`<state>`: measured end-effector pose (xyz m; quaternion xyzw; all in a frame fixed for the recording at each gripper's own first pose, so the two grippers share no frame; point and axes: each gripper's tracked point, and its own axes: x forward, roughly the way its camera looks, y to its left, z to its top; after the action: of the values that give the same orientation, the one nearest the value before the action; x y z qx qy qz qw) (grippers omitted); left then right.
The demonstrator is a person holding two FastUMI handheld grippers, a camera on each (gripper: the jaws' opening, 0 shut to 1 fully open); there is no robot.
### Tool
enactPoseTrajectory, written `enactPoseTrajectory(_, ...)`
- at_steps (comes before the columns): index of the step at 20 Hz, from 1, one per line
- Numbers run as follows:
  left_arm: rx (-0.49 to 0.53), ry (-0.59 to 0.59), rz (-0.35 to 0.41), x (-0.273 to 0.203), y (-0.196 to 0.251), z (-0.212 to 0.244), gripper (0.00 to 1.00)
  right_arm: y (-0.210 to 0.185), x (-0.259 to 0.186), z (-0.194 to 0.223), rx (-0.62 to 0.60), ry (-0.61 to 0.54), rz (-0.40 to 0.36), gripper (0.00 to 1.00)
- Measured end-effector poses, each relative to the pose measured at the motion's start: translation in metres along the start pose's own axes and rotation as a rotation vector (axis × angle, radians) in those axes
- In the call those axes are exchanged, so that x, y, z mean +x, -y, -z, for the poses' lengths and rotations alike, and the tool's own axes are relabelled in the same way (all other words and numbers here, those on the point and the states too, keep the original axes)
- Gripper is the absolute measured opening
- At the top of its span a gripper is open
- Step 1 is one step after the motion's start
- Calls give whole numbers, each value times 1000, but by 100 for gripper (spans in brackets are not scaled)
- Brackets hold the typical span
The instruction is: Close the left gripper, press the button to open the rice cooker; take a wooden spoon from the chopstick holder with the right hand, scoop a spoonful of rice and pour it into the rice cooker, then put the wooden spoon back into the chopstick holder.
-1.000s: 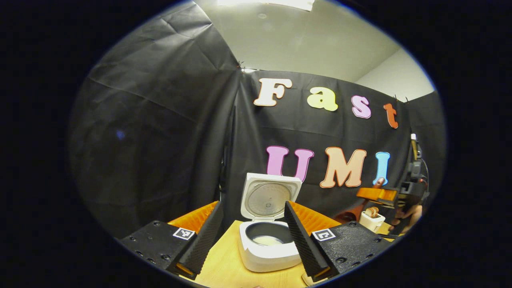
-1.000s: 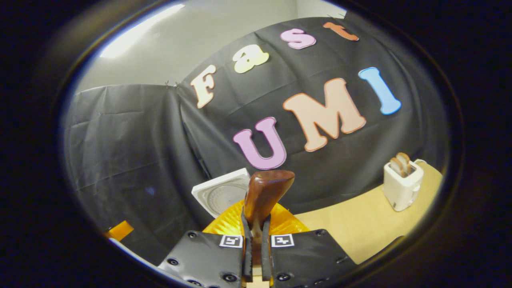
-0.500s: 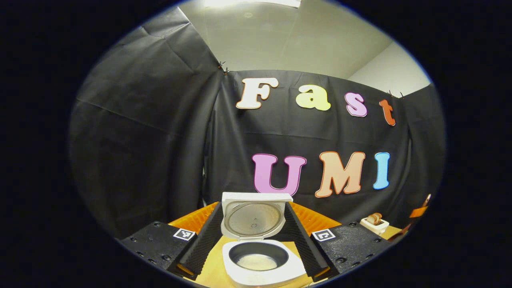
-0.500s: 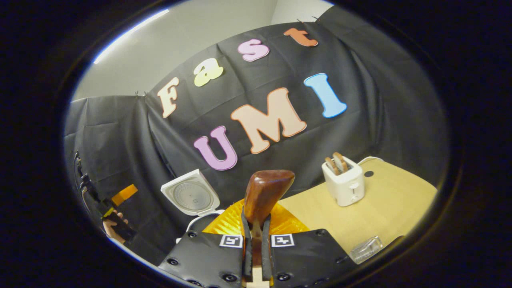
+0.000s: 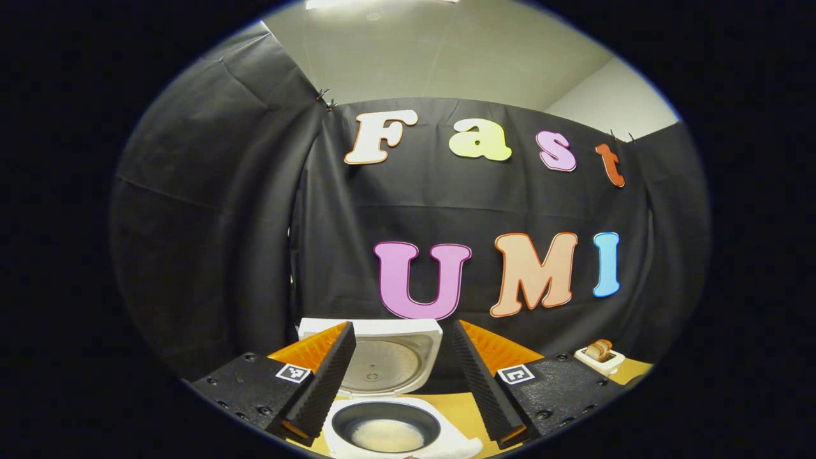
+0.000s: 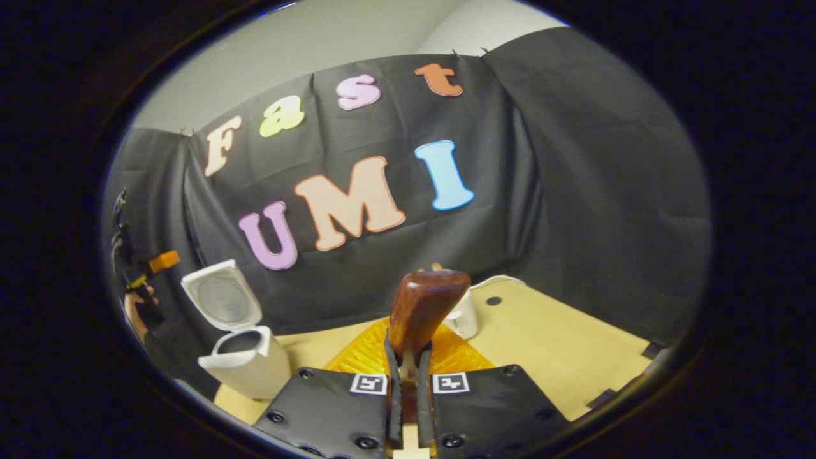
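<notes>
The white rice cooker (image 5: 460, 441) stands open just below my left gripper (image 5: 403, 326), its lid (image 5: 389, 360) raised against the black cloth. White rice (image 5: 386, 435) lies in its dark pot. The left gripper is open, with its fingers spread to either side of the lid and nothing between them. My right gripper (image 6: 408, 357) is shut on the handle of a dark wooden spoon (image 6: 422, 306), whose head stands up ahead of the fingers. In the right gripper view the rice cooker (image 6: 248, 370) sits low at the left, with the left gripper (image 6: 159, 261) and a hand beyond it.
A white toaster (image 5: 599, 354) with bread in it stands at the back right of the wooden table (image 6: 561, 338). In the right gripper view the toaster (image 6: 464, 317) is partly hidden behind the spoon head. Black cloth walls close the booth behind and to the sides.
My right gripper has swung right with the spoon, so the cooker has slid to the left of its view. The left gripper has drawn nearer over the cooker, still open.
</notes>
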<state>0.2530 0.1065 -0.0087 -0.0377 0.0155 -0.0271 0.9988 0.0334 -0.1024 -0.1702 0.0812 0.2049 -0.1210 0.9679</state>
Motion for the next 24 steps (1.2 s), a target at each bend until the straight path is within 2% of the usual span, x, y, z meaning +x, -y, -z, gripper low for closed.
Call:
enactPoseTrajectory(1,9,0,4,1,6,0,86,15,4,8,-3,-16,19,12)
enactPoseTrajectory(4,25,-2,13,-1,21,0,86,38,12,46,18,-82,40,10)
enactPoseTrajectory(5,27,0,14,-2,25,-1,90,40,13,60,14,-104,36,10)
enactPoseTrajectory(6,29,4,13,-4,27,-2,86,41,15,71,4,-120,32,10)
enactPoseTrajectory(7,31,4,10,-6,29,-3,86,43,17,82,-11,-134,32,12)
enactPoseTrajectory(8,30,3,10,-8,31,-3,90,46,20,91,-24,-149,36,12)
enactPoseTrajectory(11,34,3,-1,-14,30,-4,90,51,26,119,-35,-195,42,15)
enactPoseTrajectory(12,35,9,-4,-15,30,-7,86,50,26,128,-43,-213,40,13)
enactPoseTrajectory(15,42,20,-22,-22,23,-12,90,49,28,156,-74,-264,32,17)
enactPoseTrajectory(16,44,25,-28,-24,20,-14,86,47,31,159,-73,-268,27,20)
enactPoseTrajectory(17,49,30,-34,-27,17,-16,90,49,31,159,-72,-259,31,21)
enactPoseTrajectory(20,72,38,-52,-30,7,-20,86,45,28,136,-48,-212,18,54)
enactPoseTrajectory(24,66,45,-66,-25,-2,-23,85,54,16,101,-58,-131,48,99)
